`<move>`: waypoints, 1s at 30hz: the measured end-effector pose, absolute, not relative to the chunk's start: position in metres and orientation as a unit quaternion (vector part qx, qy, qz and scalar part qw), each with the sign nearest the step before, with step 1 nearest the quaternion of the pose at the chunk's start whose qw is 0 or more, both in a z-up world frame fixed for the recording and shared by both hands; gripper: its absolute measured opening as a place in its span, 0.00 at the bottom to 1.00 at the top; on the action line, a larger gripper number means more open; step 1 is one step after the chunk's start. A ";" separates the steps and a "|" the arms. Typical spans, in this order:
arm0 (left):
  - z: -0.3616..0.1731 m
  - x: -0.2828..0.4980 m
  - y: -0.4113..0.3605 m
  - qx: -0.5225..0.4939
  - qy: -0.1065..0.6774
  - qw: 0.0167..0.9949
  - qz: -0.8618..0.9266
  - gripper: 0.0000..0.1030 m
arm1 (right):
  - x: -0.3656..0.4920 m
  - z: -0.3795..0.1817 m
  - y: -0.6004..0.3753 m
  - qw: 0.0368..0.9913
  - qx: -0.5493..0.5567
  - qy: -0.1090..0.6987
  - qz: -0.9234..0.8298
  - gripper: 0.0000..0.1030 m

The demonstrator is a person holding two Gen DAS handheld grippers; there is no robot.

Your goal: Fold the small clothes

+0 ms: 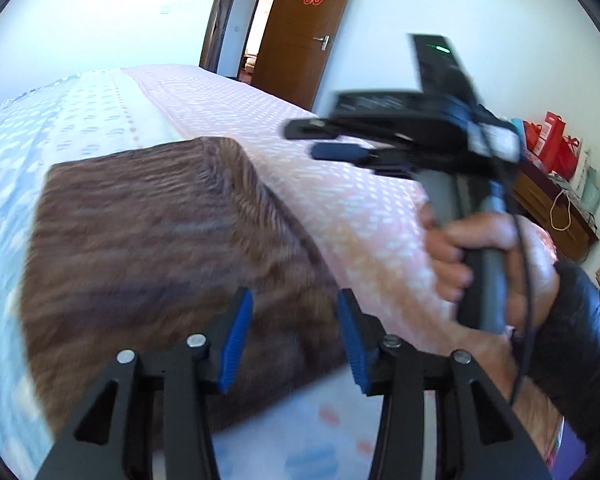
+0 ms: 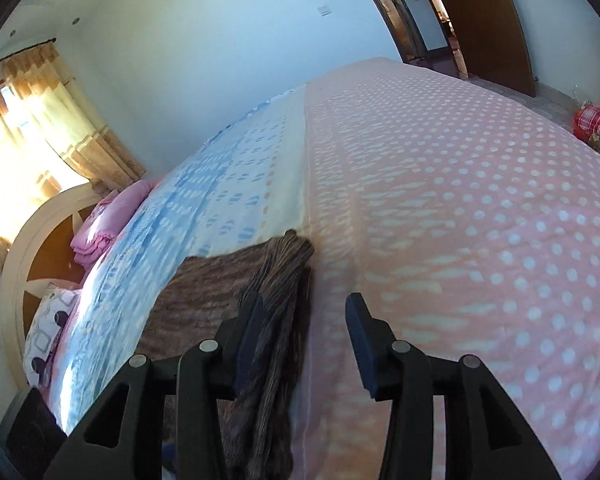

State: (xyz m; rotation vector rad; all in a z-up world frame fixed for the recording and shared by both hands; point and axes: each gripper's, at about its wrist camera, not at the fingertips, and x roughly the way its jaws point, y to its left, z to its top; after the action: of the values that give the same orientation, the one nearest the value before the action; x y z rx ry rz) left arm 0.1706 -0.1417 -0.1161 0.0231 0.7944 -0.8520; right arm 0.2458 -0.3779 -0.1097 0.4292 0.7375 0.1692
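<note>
A brown striped knit garment (image 1: 160, 248) lies folded flat on the bed; it also shows in the right wrist view (image 2: 236, 296). My left gripper (image 1: 296, 336) is open and empty, hovering over the garment's near edge. My right gripper (image 2: 304, 332) is open and empty, above the garment's right edge where it meets the pink cover. In the left wrist view the right gripper's body (image 1: 400, 136) is held by a hand (image 1: 488, 264) to the right of the garment.
The bed has a blue and cream patterned sheet (image 1: 60, 120) and a pink dotted cover (image 2: 480, 200). Pink bedding (image 2: 104, 220) and a pillow (image 2: 48, 320) lie by the headboard. A wooden door (image 1: 300, 40) and a side cabinet with red bags (image 1: 552, 184) stand beyond.
</note>
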 end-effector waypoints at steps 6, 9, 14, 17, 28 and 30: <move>-0.102 0.160 -0.089 -0.010 0.356 0.867 -0.349 0.63 | 0.172 -0.104 -0.336 0.913 0.166 0.358 0.105 0.43; -0.102 0.176 -0.073 -0.035 0.356 0.880 -0.312 0.64 | 0.161 -0.109 -0.305 0.910 0.144 0.365 0.132 0.43; -0.127 0.201 -0.072 -0.022 0.389 0.894 -0.223 0.64 | 0.169 -0.137 -0.277 0.908 0.087 0.402 0.080 0.21; -0.146 0.200 -0.051 -0.034 0.421 0.885 -0.197 0.65 | 0.173 -0.159 -0.279 0.895 0.095 0.431 0.062 0.07; -0.140 0.190 -0.039 -0.013 0.412 0.888 -0.205 0.62 | 0.152 -0.142 -0.312 0.882 0.158 0.439 0.069 0.07; -0.126 0.187 -0.035 -0.017 0.398 0.892 -0.214 0.62 | 0.150 -0.120 -0.313 0.903 0.136 0.404 0.059 0.08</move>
State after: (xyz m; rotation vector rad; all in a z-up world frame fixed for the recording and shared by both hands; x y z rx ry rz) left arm 0.1868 -0.0348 -0.1260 -0.0358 0.8251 -0.4433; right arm 0.1496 -0.3134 -0.1195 0.2811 0.8345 0.1229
